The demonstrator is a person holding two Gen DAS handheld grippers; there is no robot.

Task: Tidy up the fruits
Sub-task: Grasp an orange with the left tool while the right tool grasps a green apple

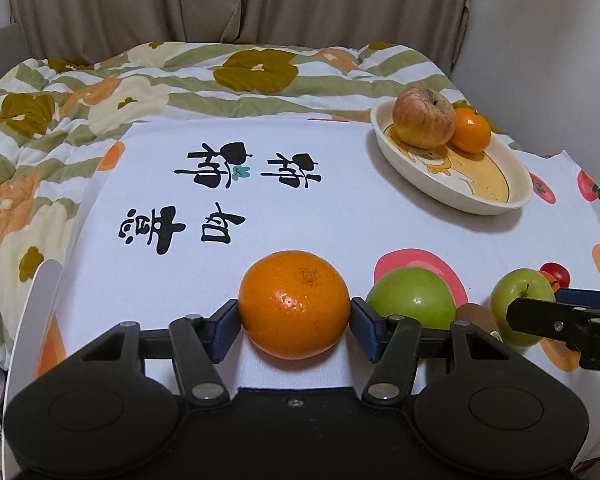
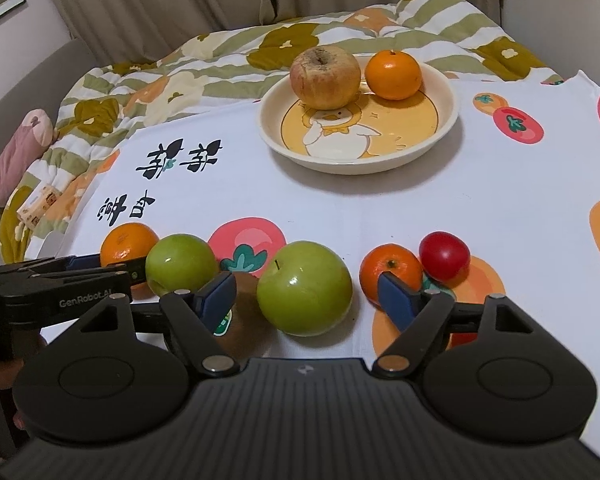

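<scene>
The orange [image 1: 294, 304] is pinched at its widest girth by the left gripper [image 1: 294, 322] on the white cloth [image 1: 340, 208]; it is judged firm, smooth, light. A green apple [image 2: 304, 288] is straddled untouched by the open right gripper [image 2: 306, 294]. The plate [image 2: 440, 136] lies beyond.

Left gripper [image 1: 295, 320] closed on orange [image 1: 294, 304], blue pads touching both sides, fruit resting on white cloth [image 1: 300, 216]. Two green apples to its right [image 1: 414, 298] [image 1: 520, 300], brown kiwi [image 1: 474, 314] btwn them. Right gripper's finger [image 1: 540, 314] in front of far apple. Bowl [image 1: 480, 200] upper right w/ reddish apple [image 1: 424, 118] + small orange [image 1: 472, 130], touching.
</scene>
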